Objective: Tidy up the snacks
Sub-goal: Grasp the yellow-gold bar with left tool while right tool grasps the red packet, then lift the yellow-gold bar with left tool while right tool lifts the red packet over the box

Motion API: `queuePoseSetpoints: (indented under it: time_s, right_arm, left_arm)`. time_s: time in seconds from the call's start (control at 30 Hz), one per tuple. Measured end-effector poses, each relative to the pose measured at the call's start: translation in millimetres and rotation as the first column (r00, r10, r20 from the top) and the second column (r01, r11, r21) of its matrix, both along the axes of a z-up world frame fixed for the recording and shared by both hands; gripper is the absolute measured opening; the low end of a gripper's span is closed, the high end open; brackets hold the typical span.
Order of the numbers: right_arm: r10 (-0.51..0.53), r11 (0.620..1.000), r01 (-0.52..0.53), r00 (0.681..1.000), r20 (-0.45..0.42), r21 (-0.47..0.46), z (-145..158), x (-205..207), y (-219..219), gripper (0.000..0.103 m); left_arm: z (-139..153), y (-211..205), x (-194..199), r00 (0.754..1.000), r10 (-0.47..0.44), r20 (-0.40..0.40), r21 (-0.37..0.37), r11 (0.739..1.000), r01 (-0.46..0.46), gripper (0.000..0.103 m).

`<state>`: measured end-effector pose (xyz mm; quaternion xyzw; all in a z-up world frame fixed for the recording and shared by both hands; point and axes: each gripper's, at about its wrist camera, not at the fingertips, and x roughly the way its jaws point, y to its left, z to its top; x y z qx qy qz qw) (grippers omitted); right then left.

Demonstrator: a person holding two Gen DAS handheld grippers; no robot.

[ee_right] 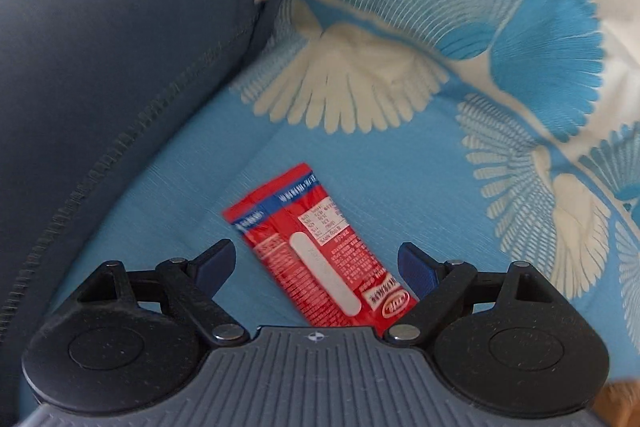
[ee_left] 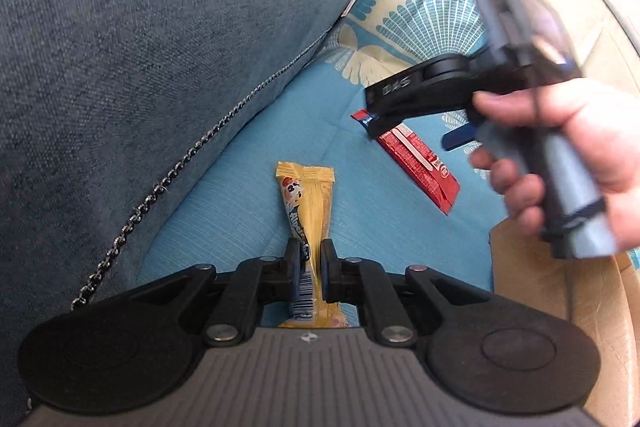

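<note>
Blue-grey cushion (ee_left: 160,47) along the left, over a blue patterned cloth (ee_right: 400,167). Left gripper (ee_left: 310,259) clamped on a yellow snack (ee_left: 306,203) lying on the cloth. Right gripper (ee_right: 316,263) spread wide, pads clear, above a red snack (ee_right: 316,255) flat on the cloth nearby.

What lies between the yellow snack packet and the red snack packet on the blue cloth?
Only bare blue cloth separates the yellow snack packet from the red snack packet; the left wrist view shows this stretch.
</note>
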<state>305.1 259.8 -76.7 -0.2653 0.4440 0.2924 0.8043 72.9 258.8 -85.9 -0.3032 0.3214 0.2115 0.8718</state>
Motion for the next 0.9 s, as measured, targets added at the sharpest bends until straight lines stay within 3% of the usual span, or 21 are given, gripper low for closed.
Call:
queuePoseSetpoints:
  time_s: [0.17,0.33,0.43,0.5,0.7,0.9]
  right_arm:
    - [-0.001,0.999,0.002,0.999,-0.048,0.036,-11,17,5,0.094]
    - [0.018,0.992,0.002,0.987,-0.159,0.124,-14,19,-5,0.085]
    - [0.08,0.989,-0.06,0.986,-0.146,0.135,-12,5,-10,0.068]
    - [0.095,0.987,-0.075,0.986,-0.14,0.144,-9,-1,-15,0.05]
    - [0.049,0.985,-0.029,0.993,-0.11,0.172,14,-22,-35,0.045]
    - [-0.005,0.968,0.013,0.999,-0.033,0.25,66,-74,-86,0.045]
  left_arm:
    - [-1,2,-1,1.0,-0.001,0.007,-0.016,1.0,0.001,0.011]
    - [-3,3,-2,1.0,0.002,0.007,-0.028,1.0,-0.002,0.012]
    - [-2,4,-2,1.0,-0.003,0.009,-0.029,1.0,0.003,0.012]
    - [-3,5,-2,1.0,-0.006,0.011,-0.027,1.0,0.007,0.012]
    - [-2,3,-2,1.0,-0.012,0.011,-0.002,1.0,0.012,0.012]
    - [1,-4,-4,0.999,-0.053,-0.004,0.055,0.997,0.053,0.011]
